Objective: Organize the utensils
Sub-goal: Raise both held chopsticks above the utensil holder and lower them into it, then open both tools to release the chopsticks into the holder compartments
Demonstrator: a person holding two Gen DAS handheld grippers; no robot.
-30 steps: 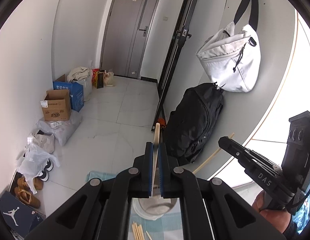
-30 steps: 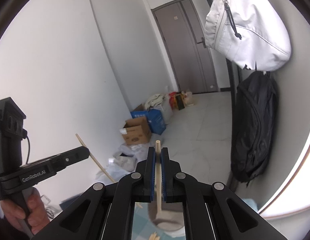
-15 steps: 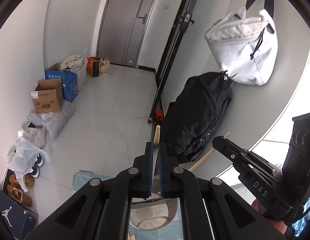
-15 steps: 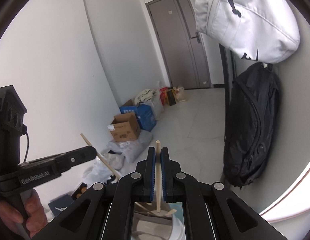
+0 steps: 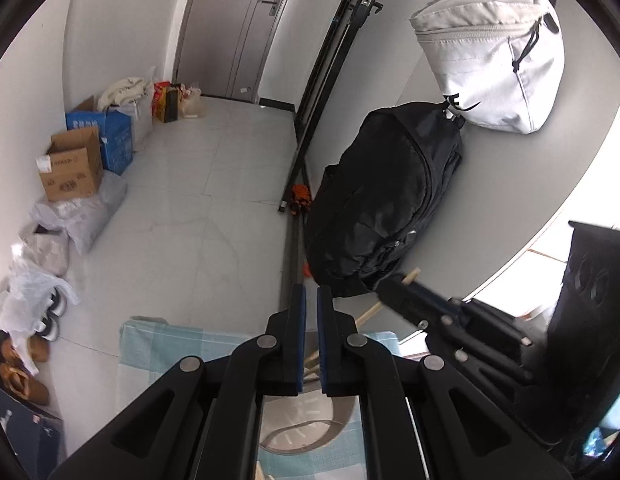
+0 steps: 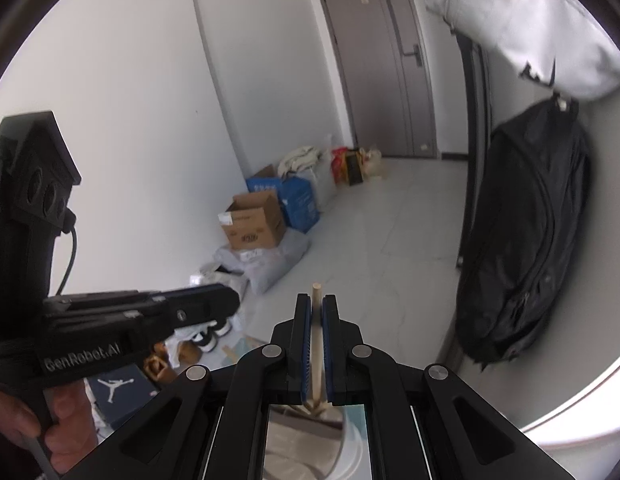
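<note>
- Right wrist view: the right gripper (image 6: 316, 344) is seen closed on a wooden chopstick (image 6: 316, 332), clamped at mid-length between the blue pads, with its tip projecting past them.
- The left gripper (image 5: 307, 336) is shown with its pads drawn almost together; whether a stick is pinched there cannot be told.
- A metal holder (image 5: 310, 428) is located on the checked cloth (image 5: 169, 344), toward its right edge, directly below both grippers.
- The chopstick is judged light, stiff, smooth and prone to pivoting; a mid-shaft grip with flat pad contact is advised.
- Both grippers are pitched forward and downward over the holder; the left handle is held in a hand (image 6: 49, 420).
</note>
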